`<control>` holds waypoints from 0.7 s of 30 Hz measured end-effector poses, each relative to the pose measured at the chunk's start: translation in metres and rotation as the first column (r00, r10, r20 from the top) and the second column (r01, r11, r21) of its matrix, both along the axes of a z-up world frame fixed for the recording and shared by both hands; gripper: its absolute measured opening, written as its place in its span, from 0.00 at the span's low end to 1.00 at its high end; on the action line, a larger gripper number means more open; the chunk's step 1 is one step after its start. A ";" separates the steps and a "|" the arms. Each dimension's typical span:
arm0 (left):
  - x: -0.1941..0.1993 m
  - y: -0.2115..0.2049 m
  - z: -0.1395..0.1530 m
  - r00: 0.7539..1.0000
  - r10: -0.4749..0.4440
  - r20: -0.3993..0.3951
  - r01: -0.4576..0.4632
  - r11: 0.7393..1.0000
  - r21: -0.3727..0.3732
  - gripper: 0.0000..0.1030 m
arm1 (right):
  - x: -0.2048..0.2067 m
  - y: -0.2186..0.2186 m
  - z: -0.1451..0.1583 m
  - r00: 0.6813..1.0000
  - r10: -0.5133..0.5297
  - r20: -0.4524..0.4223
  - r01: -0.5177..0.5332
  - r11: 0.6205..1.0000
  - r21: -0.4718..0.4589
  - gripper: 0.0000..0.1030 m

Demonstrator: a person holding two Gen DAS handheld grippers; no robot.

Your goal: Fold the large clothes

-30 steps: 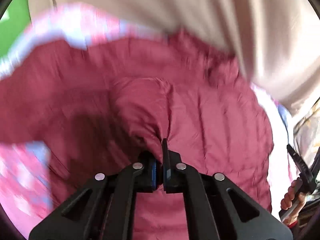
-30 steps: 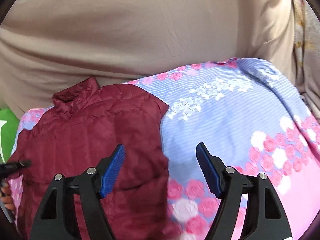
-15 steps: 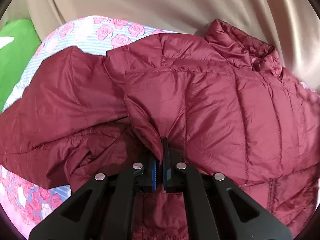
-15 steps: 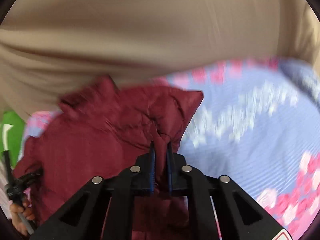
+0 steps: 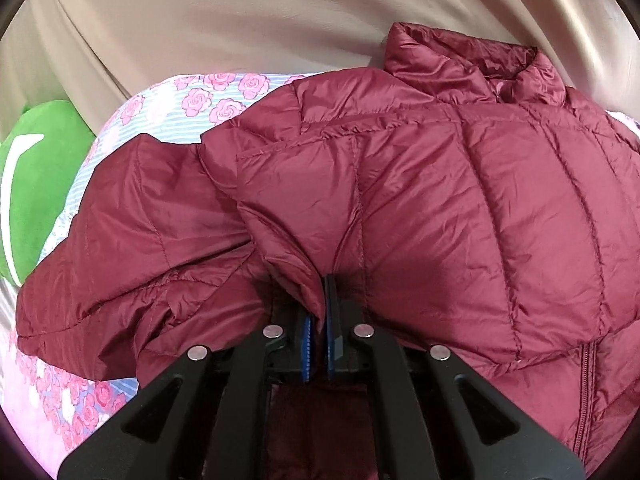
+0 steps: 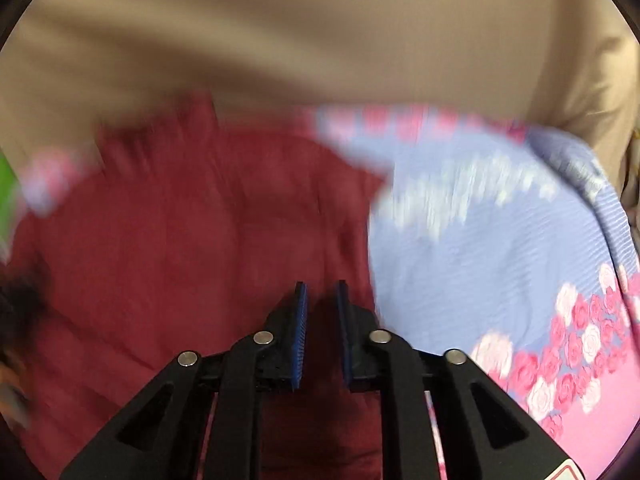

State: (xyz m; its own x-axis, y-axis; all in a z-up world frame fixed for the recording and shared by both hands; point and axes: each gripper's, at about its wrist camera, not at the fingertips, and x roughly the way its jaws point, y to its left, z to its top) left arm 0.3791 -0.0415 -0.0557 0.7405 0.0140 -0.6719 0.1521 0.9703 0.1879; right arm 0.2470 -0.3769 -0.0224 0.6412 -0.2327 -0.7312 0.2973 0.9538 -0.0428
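Left wrist view shows the left gripper clenched on a pinch of the maroon jacket, which lies on a floral bedspread with one side panel turned in over the body and a sleeve spilling loose at the left, so the fold looks barely begun and the sleeves and lengthwise folds remain. Right wrist view, blurred, adds the bare blue stretch of bedspread to the right and the right gripper, its fingers nearly closed with jacket cloth apparently between them.
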 end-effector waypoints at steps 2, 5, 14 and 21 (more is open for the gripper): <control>-0.005 -0.003 0.001 1.000 0.003 -0.001 -0.003 1.000 -0.005 0.04 | -0.002 0.000 -0.011 0.999 -0.024 -0.026 0.023 1.000 -0.018 0.03; -0.013 -0.003 0.005 1.000 0.006 -0.001 -0.006 1.000 -0.001 0.04 | -0.023 0.005 0.014 0.997 -0.009 0.077 0.005 0.999 0.048 0.05; 0.006 0.016 0.011 0.999 0.033 0.004 -0.033 0.999 -0.021 0.14 | -0.034 0.019 -0.012 0.999 -0.021 -0.039 0.023 0.999 0.042 0.05; -0.041 0.107 0.045 0.993 0.115 0.021 -0.109 0.979 -0.174 0.82 | -0.097 0.058 0.010 0.999 0.042 -0.015 -0.042 0.999 0.017 0.23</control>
State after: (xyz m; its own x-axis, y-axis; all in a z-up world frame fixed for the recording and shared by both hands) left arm 0.3385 0.0652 -0.0105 0.7609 -0.0161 -0.6487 0.0373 0.9991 0.0189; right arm 0.1502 -0.3188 -0.0120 0.6391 -0.1933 -0.7444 0.2564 0.9661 -0.0307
